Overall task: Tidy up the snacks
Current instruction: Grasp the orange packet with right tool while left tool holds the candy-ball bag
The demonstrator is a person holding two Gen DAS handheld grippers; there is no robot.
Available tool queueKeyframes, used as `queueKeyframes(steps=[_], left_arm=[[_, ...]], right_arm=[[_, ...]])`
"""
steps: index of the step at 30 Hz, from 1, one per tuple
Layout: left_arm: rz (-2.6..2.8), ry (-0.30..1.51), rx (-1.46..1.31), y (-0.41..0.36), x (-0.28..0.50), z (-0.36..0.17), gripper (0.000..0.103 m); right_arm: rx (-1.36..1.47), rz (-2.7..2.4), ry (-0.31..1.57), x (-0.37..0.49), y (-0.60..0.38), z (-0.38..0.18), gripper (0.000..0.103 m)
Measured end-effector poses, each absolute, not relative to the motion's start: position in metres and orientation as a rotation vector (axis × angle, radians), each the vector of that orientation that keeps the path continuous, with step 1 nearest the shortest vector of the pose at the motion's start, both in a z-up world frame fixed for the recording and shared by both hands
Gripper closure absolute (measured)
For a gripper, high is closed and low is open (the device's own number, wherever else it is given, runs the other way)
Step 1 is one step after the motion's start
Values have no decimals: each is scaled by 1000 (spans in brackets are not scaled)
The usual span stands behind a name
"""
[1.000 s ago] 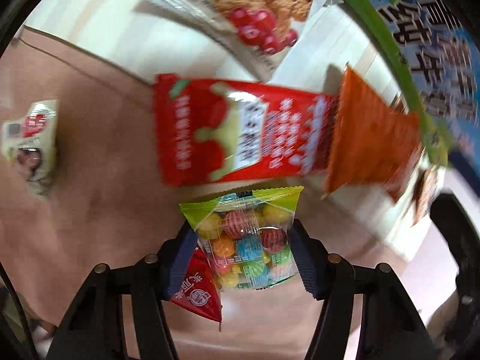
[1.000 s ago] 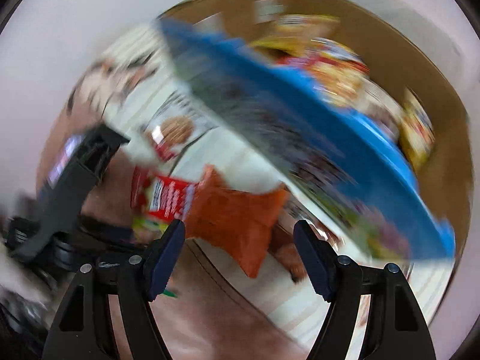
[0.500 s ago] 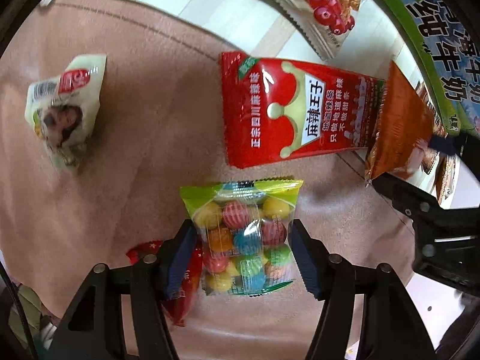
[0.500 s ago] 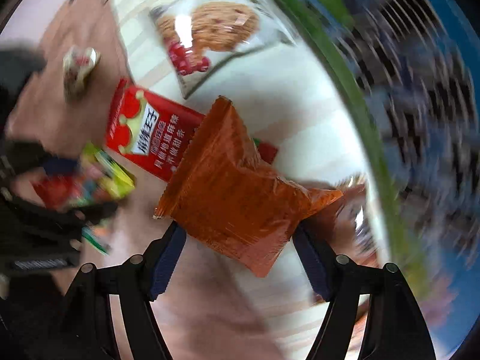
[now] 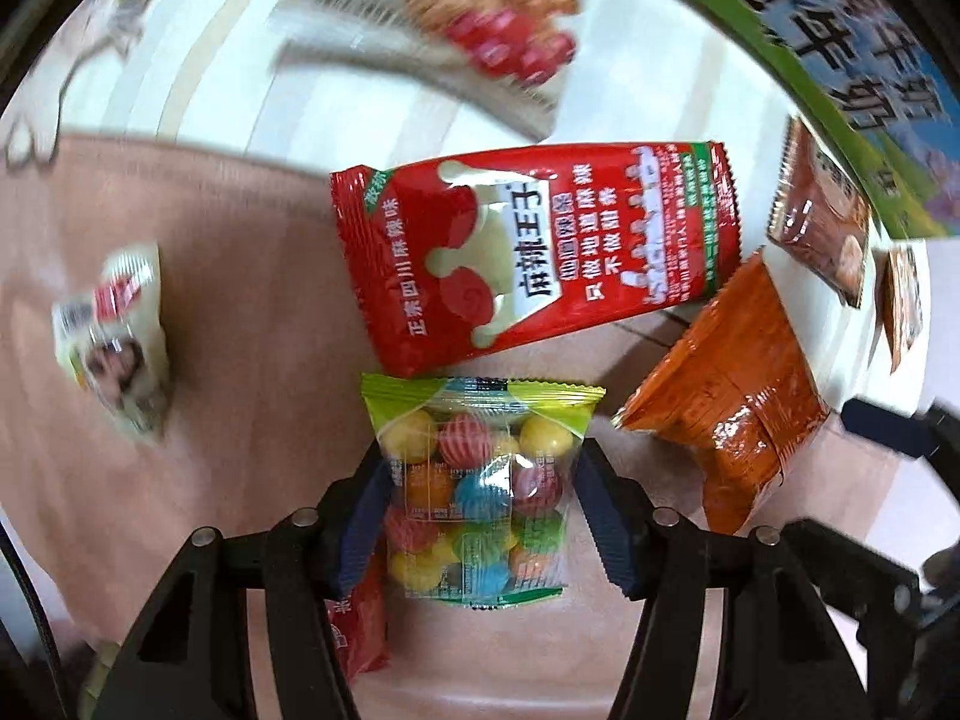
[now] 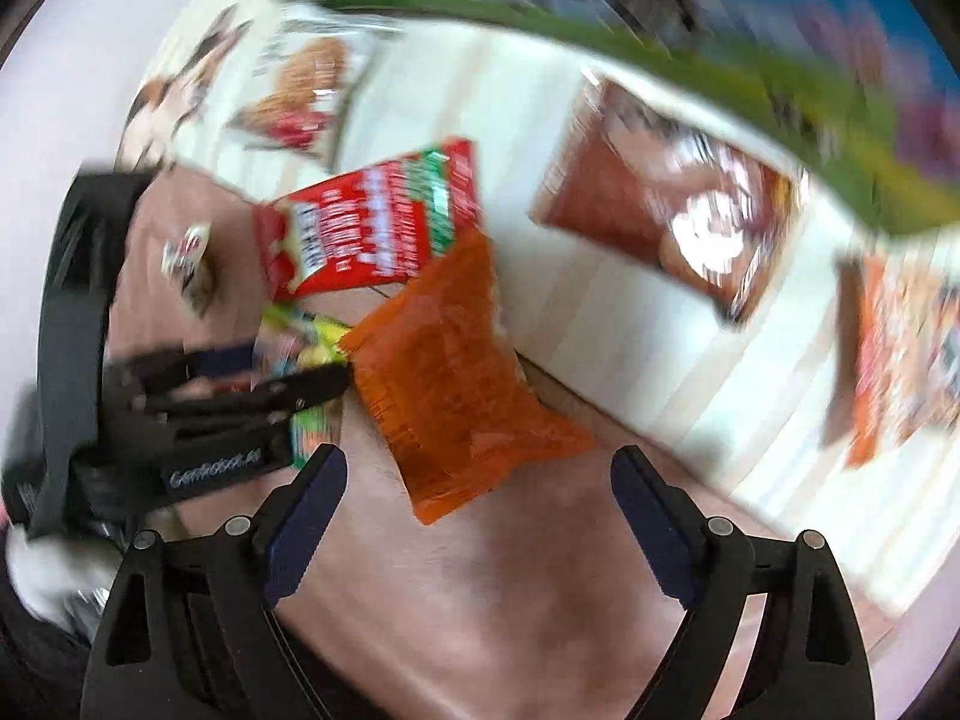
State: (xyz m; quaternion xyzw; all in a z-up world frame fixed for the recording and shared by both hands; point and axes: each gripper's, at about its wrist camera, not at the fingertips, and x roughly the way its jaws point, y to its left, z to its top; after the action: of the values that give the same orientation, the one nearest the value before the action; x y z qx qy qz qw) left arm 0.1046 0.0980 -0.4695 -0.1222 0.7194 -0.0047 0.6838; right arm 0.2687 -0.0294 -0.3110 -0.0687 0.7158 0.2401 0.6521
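Left wrist view: left gripper (image 5: 480,498) has its fingers (image 5: 363,516) clamped on the candy bag (image 5: 477,483), a clear pouch of coloured balls with a green top seal; the bag sits upright between the pads, and whether its lower edge touches the brown bench (image 5: 228,276) I can't tell; a small red packet (image 5: 357,630) lies under the left finger; red spicy-strip pack (image 5: 534,258) sits just beyond the candy, half on the bench and half on the white slatted surface (image 5: 198,60); orange pack (image 5: 735,408) to the right; cookie pack (image 5: 474,18) further up, blurred; a small pale pack (image 5: 117,336) well off to the left.

Right wrist view: heavy blur; right gripper (image 6: 480,516) has its fingers (image 6: 309,501) wide apart and empty; the orange pack (image 6: 450,378) lies just ahead of them, one corner reaching toward the gap, not enclosed; brown pack (image 6: 666,204) on the white slats further out.

Judgement: step in hand is pick-up, left has its snack, right is lining up on the orange pack; next move for right calls for advancing until the pack's lower corner is between the pads, then closing; it's thin crinkly foil, so grip the body and not the seam; left needs to lift clear of the red packet beneath it.
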Motion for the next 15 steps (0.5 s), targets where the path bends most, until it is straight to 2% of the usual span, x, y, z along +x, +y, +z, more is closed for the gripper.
queueKeyframes(steps=[4,8,10,11,13,15], left_arm=[[-2,1572,-175,95,105,-461,45],[-7,1601,-238,119,103,-471,44],[-2,1616,-292,130,101,-477,43],[-4,1616,-313,134,100,-480,43],[-10,1613,-338,141,99,-483,43],[-13,1611,-342,143,96,-485,43]], right_arm=[[-324,635,1568,262,5,-311,11],[-404,687,1545,256,32,-327,12],[-446,667,1550,252,39,-336,23],[-438,631,1558,253,37,-340,38],[-321,542,1624,255,24,-347,42],[-89,442,1676,260,-9,-346,43]])
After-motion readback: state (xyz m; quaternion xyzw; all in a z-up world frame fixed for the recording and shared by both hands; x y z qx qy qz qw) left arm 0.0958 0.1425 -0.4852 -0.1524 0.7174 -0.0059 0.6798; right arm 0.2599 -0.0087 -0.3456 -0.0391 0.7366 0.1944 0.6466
